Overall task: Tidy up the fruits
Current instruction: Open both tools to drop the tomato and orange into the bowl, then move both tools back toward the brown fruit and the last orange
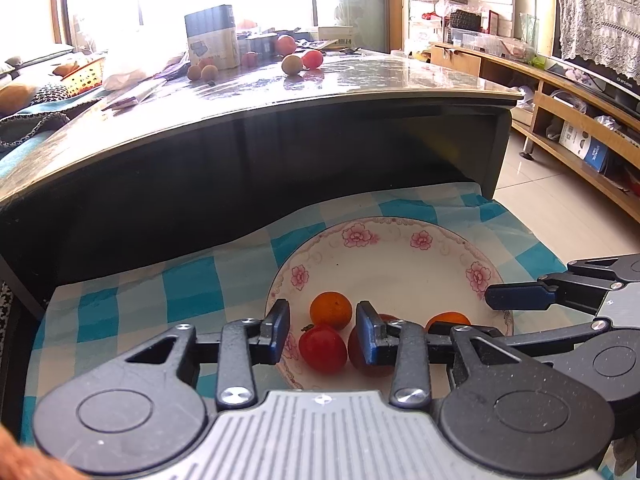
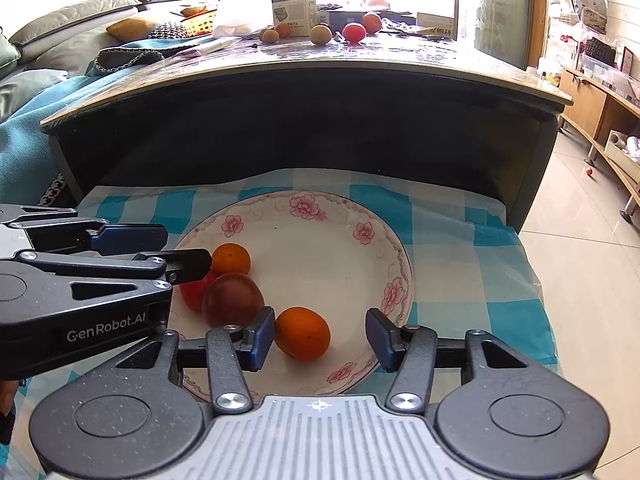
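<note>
Both my grippers are tilted down over the floral plate (image 2: 400, 256) on the checked cloth (image 2: 460, 240). Four fruits sit in its near-left part. The near orange (image 2: 302, 334) is egg-shaped, long axis running left to right. My right gripper (image 2: 320, 338) is partly open around it, left pad just beside it, not squeezing. The left gripper (image 1: 322, 330) stands narrowly open over the red fruit (image 1: 322, 348), holding nothing. More fruit sits on the far table (image 2: 400, 60).

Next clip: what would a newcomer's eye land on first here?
The flowered plate on the blue checked cloth, holding two oranges and two red fruits. Both grippers, left and right, hang open over it. More fruit sits on the table behind.
</note>
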